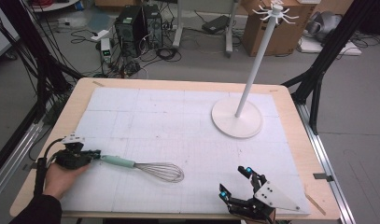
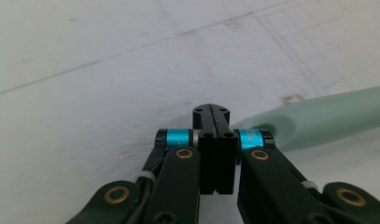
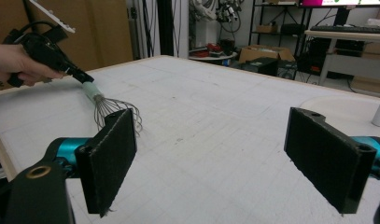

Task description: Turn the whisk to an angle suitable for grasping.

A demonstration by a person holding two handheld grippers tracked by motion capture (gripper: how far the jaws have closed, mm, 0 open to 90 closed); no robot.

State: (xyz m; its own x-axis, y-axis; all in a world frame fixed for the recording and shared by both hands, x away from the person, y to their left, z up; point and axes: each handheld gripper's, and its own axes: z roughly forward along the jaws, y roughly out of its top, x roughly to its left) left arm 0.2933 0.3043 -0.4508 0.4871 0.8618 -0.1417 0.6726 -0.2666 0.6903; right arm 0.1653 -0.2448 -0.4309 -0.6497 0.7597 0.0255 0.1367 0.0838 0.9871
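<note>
A whisk (image 1: 145, 167) with a pale green handle (image 2: 327, 116) and a wire head lies on the white mat (image 1: 178, 121) at the front left. My left gripper (image 1: 95, 155), held in a hand, sits at the free end of the handle. Its jaws are shut together with nothing between them (image 2: 211, 112), and the handle end lies just to their right. My right gripper (image 1: 234, 180) rests open near the front edge, to the right of the wire head. Between its wide-apart pads (image 3: 211, 163) is bare mat, with the whisk (image 3: 115, 109) and the left gripper (image 3: 80, 74) farther off.
A white stand with a round base (image 1: 236, 116), a tall pole and hooks at the top stands at the back right of the mat. The wooden table edge (image 1: 318, 186) frames the mat. Computers, cables and boxes lie on the floor beyond.
</note>
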